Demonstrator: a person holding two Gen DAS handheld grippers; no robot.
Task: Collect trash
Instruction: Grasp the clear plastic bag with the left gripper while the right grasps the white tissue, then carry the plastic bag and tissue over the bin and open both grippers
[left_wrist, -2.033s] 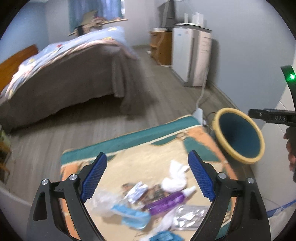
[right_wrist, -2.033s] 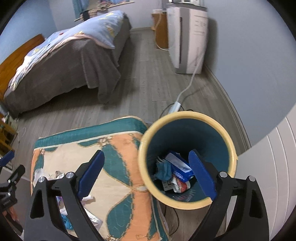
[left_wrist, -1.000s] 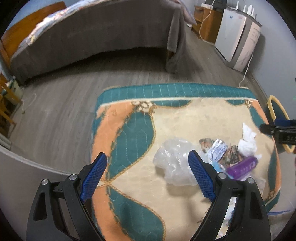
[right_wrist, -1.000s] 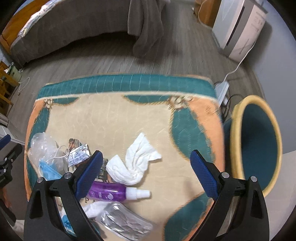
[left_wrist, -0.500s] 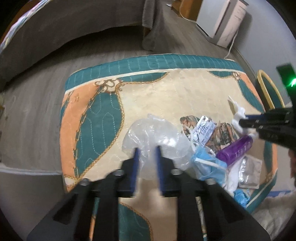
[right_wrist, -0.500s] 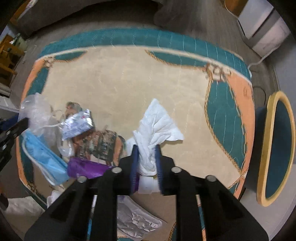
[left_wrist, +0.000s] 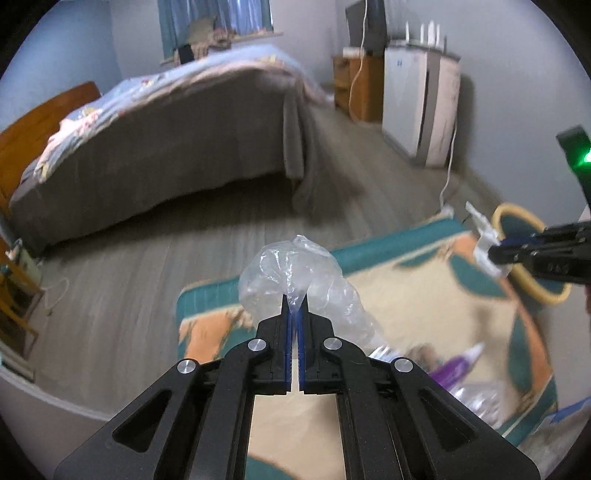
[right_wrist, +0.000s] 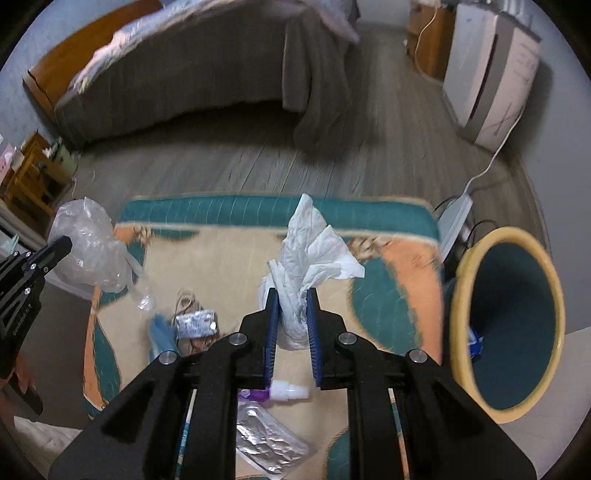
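Both grippers loaded, both clear of the table. Left gripper (left_wrist: 294, 312): jaws pressed together on a thin fold of a clear plastic bag (left_wrist: 295, 280), the rest of the bag ballooning above and to the sides of the pads. Right gripper (right_wrist: 292, 314): jaws clamped on the waist of a crumpled white tissue (right_wrist: 308, 254), loose corners fanning out above, a small bulge hanging below the pads. Bin (right_wrist: 509, 321), yellow rim and teal inside, stands off the right edge of the patterned table cover (right_wrist: 229, 251), mouth tipped toward the camera, some trash already at the bottom. Left on the cover: purple spray bottle (right_wrist: 273, 393), foil packet (right_wrist: 271, 448), small silver wrapper (right_wrist: 195, 324), blue mask (right_wrist: 160, 334). Handling judgement: bag and tissue are both very light and limp, no crush risk; the bag film looks slick, and since only a pinch of it is held it may slide out if swung fast. The tissue grips well but could tear or shed if snagged on the rim. The bottle, by contrast, is rigid and round, best taken across its body rather than the cap; the foil packet lies flat and probably needs an edge pinch.
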